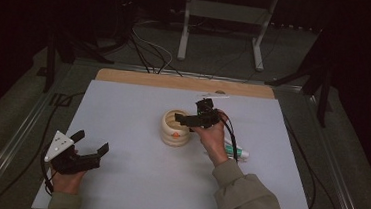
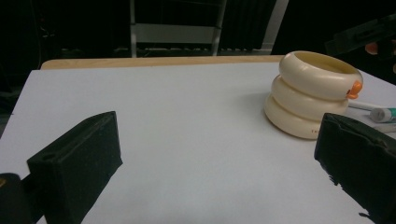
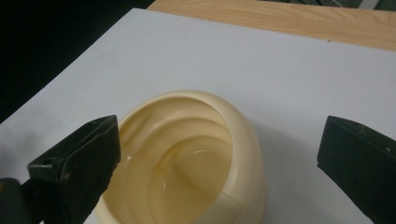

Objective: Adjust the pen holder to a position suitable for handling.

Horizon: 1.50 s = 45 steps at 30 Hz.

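A cream, ribbed, ring-stacked cup with a small orange mark stands near the middle of the white table top. My right gripper hovers just above its right rim, open, nothing between the jaws. The right gripper view looks down into the cup, whose glossy inside looks bare, with the gripper spread wide over it. My left gripper rests at the near left of the table, open and holding nothing. In its own view the left gripper faces the cup across bare table.
A white and green toothpaste tube lies on the table just right of the cup, beside the right wrist; the tube sits behind the cup. A wooden strip borders the far edge. Cables trail from both grippers.
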Each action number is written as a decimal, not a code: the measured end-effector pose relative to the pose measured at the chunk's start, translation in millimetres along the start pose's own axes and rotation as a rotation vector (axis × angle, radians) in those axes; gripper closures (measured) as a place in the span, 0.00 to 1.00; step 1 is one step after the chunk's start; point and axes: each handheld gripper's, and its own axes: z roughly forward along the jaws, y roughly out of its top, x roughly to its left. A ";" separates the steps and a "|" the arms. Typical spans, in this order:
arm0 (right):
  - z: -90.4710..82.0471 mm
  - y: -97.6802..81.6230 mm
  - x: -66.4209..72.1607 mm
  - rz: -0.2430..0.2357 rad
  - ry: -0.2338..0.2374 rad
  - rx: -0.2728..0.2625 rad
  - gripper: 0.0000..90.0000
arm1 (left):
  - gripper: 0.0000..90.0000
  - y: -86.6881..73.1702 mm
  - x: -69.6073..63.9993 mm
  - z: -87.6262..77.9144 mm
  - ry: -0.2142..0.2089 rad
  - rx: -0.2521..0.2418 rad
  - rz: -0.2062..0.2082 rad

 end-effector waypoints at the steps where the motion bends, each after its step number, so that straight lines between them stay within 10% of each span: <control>1: -1.3 0.5 0.0 -0.006 -0.002 -0.001 0.00 | 0.01 -0.1 -0.1 0.3 -0.001 0.000 -0.001; 36: -58.8 -1.1 -36.4 -0.099 0.012 0.010 0.00 | 0.01 -3.7 0.8 0.5 0.012 0.013 0.008; 45: -68.9 -7.0 -37.6 -0.187 0.013 0.050 0.00 | 0.01 -3.7 0.0 0.7 0.012 0.015 0.012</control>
